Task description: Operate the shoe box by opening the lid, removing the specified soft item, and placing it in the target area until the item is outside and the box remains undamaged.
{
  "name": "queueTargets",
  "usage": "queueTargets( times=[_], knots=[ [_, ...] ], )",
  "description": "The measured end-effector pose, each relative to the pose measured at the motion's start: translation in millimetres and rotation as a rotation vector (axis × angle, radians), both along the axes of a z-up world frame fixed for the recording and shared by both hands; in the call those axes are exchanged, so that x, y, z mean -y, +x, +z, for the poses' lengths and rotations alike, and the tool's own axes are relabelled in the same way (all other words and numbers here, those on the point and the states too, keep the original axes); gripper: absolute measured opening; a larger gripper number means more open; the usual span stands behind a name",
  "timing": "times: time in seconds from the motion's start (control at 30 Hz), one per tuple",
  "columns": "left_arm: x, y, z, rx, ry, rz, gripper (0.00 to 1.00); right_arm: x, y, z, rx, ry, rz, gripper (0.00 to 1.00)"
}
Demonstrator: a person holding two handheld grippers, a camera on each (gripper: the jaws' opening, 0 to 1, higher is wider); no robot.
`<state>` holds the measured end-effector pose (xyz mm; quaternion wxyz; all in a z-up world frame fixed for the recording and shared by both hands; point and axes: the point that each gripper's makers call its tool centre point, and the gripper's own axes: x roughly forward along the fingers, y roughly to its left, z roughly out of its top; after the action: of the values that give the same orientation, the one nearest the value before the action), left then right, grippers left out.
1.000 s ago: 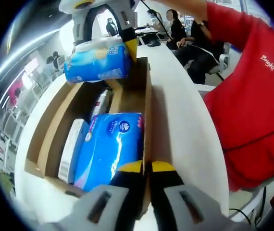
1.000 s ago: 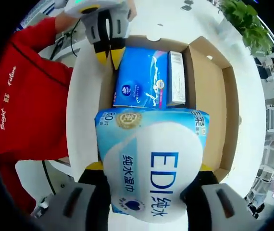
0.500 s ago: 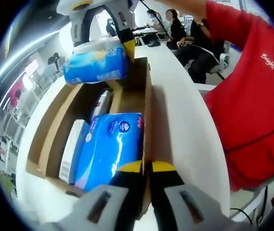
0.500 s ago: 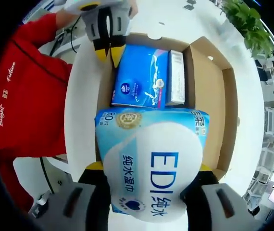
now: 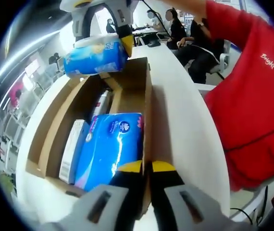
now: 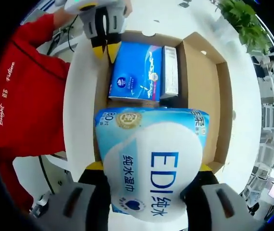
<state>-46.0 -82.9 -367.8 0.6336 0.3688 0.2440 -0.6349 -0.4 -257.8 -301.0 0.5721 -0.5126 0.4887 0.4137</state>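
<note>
Between the right tongs (image 6: pixel 149 180), the wet-wipe pack (image 6: pixel 151 159) sits clamped across its width, with the yellow-tipped jaws pressing into both of its soft sides. It hangs above the near end of the open shoe box (image 6: pixel 223 96), clear of the cardboard walls. The left gripper view shows the same pack (image 5: pixel 94 57) held aloft over the far end of the box (image 5: pixel 146 96).

At the opposite end, the left tongs (image 5: pixel 146 168) are closed on the box's end wall, one jaw inside and one outside, pinning the box to the desk (image 5: pixel 185 120). Inside the box lie a blue tissue pack (image 6: pixel 136 72) and, beside it, a narrow white carton (image 6: pixel 169 71).

Risk, as a judgement: the pack is soft and bulges between the jaws, so a loose clamp could let it slide out and drop back into the box. A sideways pull by the left tongs could crease or tear the thin wall.

The desk is white, smooth and long. Beyond it are a potted plant (image 6: pixel 242 19), office chairs and seated people (image 5: pixel 178 29). A red sleeve (image 6: pixel 21 96) belongs to the operator.
</note>
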Motion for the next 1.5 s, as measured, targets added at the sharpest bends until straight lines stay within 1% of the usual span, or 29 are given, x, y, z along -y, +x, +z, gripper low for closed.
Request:
queueTargets(
  times=[0.13,0.27,0.3,0.53,0.63,0.67,0.73,0.9,1.1,1.2,1.33,1.47,1.5],
  knots=[
    [-2,2.3,-3.0,-0.004,0.002,0.001,0.04,5,1,1.5,0.004,0.002,-0.006,0.61],
    [-2,0.4,-1.2,-0.002,0.002,0.001,0.04,11,-2,2.2,0.002,0.002,-0.005,0.61],
    [-2,1.1,-1.8,-0.001,0.001,0.001,0.04,10,0,2.8,0.005,0.007,0.000,0.61],
    [-2,1.0,-1.6,-0.002,0.000,0.000,0.04,34,-3,0.2,0.003,-0.005,-0.034,0.61],
    [-2,-0.2,0.1,0.001,-0.001,0.000,0.04,42,-4,0.5,0.009,0.007,-0.037,0.61],
    [-2,0.3,-0.2,0.002,-0.001,-0.001,0.04,44,-6,1.2,0.013,0.022,-0.040,0.61],
    [-1,0.5,-0.3,0.004,-0.002,-0.001,0.04,51,-9,1.2,0.014,0.028,-0.053,0.61],
    [-1,0.7,0.0,0.002,-0.001,-0.001,0.04,66,-7,2.0,0.020,0.011,-0.070,0.61],
    [-2,1.4,-0.7,0.001,0.000,-0.002,0.04,74,-7,5.0,0.017,0.019,-0.089,0.61],
    [-2,0.8,0.0,0.002,-0.001,-0.002,0.04,78,-8,4.7,0.018,0.009,-0.095,0.61],
    [-2,-1.0,1.5,0.001,0.000,-0.001,0.04,91,-12,4.3,0.017,-0.016,-0.109,0.61],
    [-5,2.7,-1.5,0.001,0.000,0.000,0.04,98,-17,5.1,0.017,-0.013,-0.112,0.61],
    [-4,1.2,-0.3,0.002,0.000,0.000,0.04,100,-19,5.6,0.014,-0.013,-0.111,0.61]
  ],
)
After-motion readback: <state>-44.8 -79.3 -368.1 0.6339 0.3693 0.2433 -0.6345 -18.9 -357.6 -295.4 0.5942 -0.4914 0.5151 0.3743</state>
